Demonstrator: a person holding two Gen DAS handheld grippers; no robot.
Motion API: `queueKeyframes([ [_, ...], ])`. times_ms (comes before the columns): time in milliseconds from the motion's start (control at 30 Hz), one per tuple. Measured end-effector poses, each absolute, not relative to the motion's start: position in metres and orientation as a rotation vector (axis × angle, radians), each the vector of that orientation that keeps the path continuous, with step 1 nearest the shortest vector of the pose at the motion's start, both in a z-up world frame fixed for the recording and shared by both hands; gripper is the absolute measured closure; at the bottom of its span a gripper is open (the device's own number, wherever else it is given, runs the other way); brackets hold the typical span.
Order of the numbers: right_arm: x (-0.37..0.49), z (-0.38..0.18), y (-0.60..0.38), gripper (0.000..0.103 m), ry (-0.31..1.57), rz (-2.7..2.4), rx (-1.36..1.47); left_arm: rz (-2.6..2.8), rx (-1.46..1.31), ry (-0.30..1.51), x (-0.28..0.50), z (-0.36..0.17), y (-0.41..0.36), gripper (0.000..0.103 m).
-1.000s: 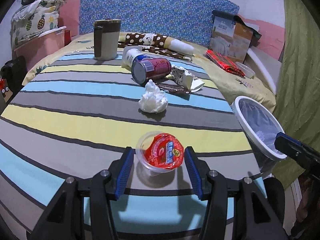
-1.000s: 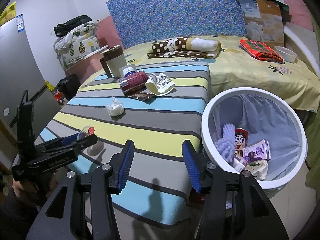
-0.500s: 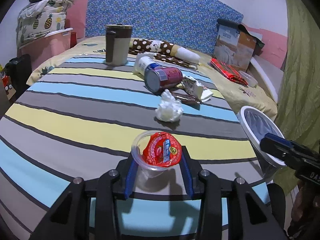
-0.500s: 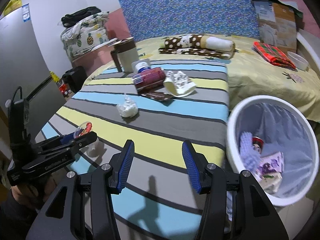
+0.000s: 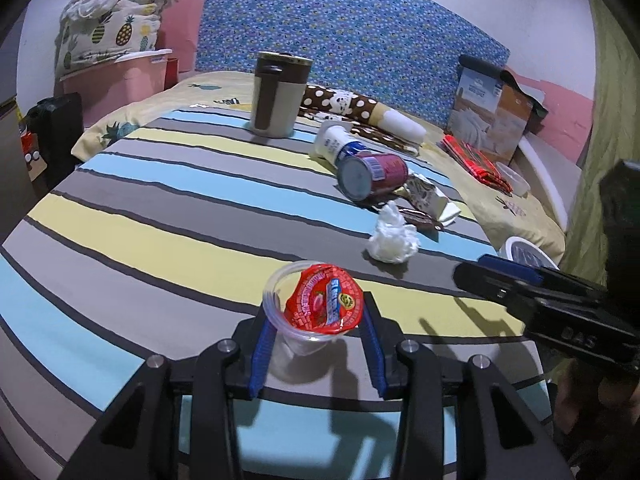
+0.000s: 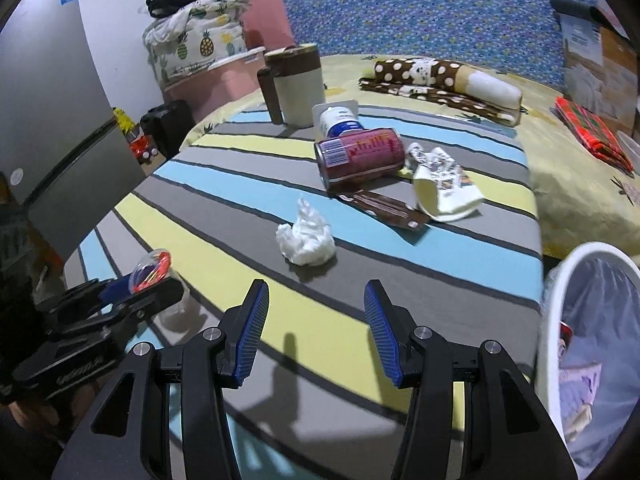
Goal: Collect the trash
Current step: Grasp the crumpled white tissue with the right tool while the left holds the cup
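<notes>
My left gripper [image 5: 316, 340] is shut on a clear plastic jelly cup [image 5: 316, 308] with a peeled red foil lid, held just over the striped bedspread [image 5: 160, 216]. The same cup [image 6: 154, 268] shows at the left of the right wrist view, in the left gripper [image 6: 132, 300]. My right gripper [image 6: 314, 334] stands open with nothing between its blue pads, above the bedspread and short of a crumpled white tissue [image 6: 306, 236]. That tissue [image 5: 394, 236] lies beyond the cup. Behind it lie a maroon can [image 6: 360, 156], a brown wrapper [image 6: 384, 208] and a torn white packet [image 6: 444, 192].
A white bin [image 6: 588, 344] with a liner and trash inside stands at the bed's right edge. A brown and cream mug [image 5: 278, 94] and a white bottle [image 5: 336, 146] sit further back. A rolled dotted cloth [image 6: 440, 76] and a cardboard box [image 5: 492, 120] are near the headboard.
The left gripper closed on the jelly cup and carried it rightward. The right gripper swung left from over the bin toward the tissue, still open.
</notes>
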State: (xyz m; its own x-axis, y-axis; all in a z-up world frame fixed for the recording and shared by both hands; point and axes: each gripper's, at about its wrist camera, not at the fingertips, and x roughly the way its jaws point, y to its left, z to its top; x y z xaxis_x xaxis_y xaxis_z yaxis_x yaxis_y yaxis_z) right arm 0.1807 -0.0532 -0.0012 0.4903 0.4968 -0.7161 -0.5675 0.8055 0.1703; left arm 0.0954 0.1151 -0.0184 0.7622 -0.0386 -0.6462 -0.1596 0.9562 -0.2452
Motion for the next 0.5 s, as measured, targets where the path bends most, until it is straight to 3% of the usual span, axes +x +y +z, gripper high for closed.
queueKeyframes([
  [500, 0.213, -0.017, -0.023, 0.051, 0.906, 0.640, -0.075, 0.060, -0.326, 0.710, 0.102, -0.027, 0.132, 0.061],
])
